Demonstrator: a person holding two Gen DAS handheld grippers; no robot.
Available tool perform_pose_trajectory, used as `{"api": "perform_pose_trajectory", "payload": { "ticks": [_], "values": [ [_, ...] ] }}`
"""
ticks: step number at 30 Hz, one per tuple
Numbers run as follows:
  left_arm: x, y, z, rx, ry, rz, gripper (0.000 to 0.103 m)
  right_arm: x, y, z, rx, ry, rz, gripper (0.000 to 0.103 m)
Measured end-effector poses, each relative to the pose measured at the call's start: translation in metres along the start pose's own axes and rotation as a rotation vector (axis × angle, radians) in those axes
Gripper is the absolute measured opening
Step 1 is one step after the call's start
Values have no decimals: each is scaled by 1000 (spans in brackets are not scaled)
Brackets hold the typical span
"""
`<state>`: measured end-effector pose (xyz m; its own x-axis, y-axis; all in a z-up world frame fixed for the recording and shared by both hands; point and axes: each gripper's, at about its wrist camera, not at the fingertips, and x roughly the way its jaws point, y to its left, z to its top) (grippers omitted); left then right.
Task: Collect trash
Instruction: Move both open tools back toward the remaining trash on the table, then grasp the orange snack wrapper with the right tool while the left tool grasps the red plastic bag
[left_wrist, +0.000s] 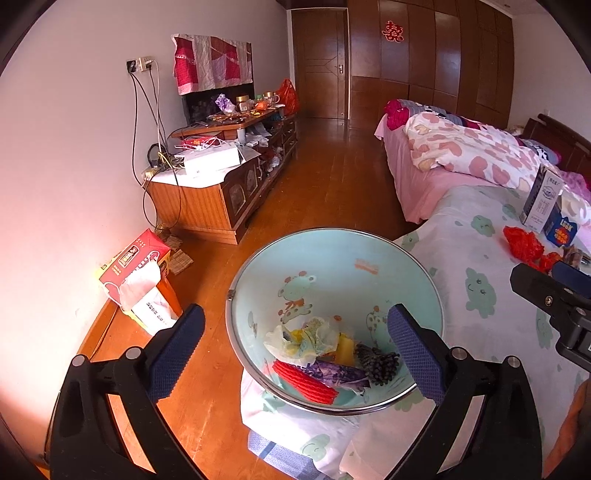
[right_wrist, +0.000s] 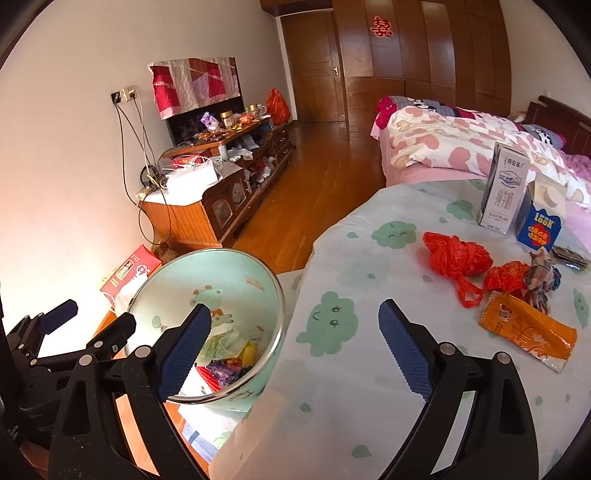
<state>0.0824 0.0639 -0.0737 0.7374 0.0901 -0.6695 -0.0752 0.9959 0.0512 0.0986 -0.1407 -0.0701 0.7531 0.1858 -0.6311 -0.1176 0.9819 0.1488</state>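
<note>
A pale green basin (left_wrist: 369, 258) with a metal rim holds several trash pieces: a crumpled wrapper (left_wrist: 303, 339), a red ribbed piece (left_wrist: 306, 382) and a dark bundle (left_wrist: 376, 363). My left gripper (left_wrist: 295, 354) is open and empty, just above the basin. The basin also shows in the right wrist view (right_wrist: 236, 269). My right gripper (right_wrist: 295, 354) is open and empty over the cloth-covered table (right_wrist: 332, 369). On the table lie a red plastic bag (right_wrist: 456, 260), an orange wrapper (right_wrist: 528, 334), a crumpled red wrapper (right_wrist: 506, 277) and a twisted colourful wrapper (right_wrist: 541, 277).
Two cartons stand at the table's far right: a grey-white milk carton (right_wrist: 504, 188) and a blue one (right_wrist: 543, 218). A red tissue box (left_wrist: 140, 269) sits left of the basin. A cluttered wooden cabinet (left_wrist: 221, 184) lines the wall; a bed (left_wrist: 461, 155) lies beyond.
</note>
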Motion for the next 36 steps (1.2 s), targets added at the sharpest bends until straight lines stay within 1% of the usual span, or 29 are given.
{"api": "perform_pose_trajectory", "payload": {
  "ticks": [9,19,24,30,36],
  "values": [
    [-10,-36,-10,59,-2,-39,97,-16,-33,-10,32,-7,-51,91],
    [-20,-67,-14,105,-3,-82,97,-33,-68,-20,60,-5,-99,91],
    [-24,-87,-18,136,3,-110,97,-45,-97,-31,94,-1,-134,91],
    [-28,-119,-28,215,9,-147,97,-59,-136,-46,125,15,-186,91],
    [-28,-143,-36,247,35,-187,97,-71,-180,-62,158,31,-223,91]
  ]
}}
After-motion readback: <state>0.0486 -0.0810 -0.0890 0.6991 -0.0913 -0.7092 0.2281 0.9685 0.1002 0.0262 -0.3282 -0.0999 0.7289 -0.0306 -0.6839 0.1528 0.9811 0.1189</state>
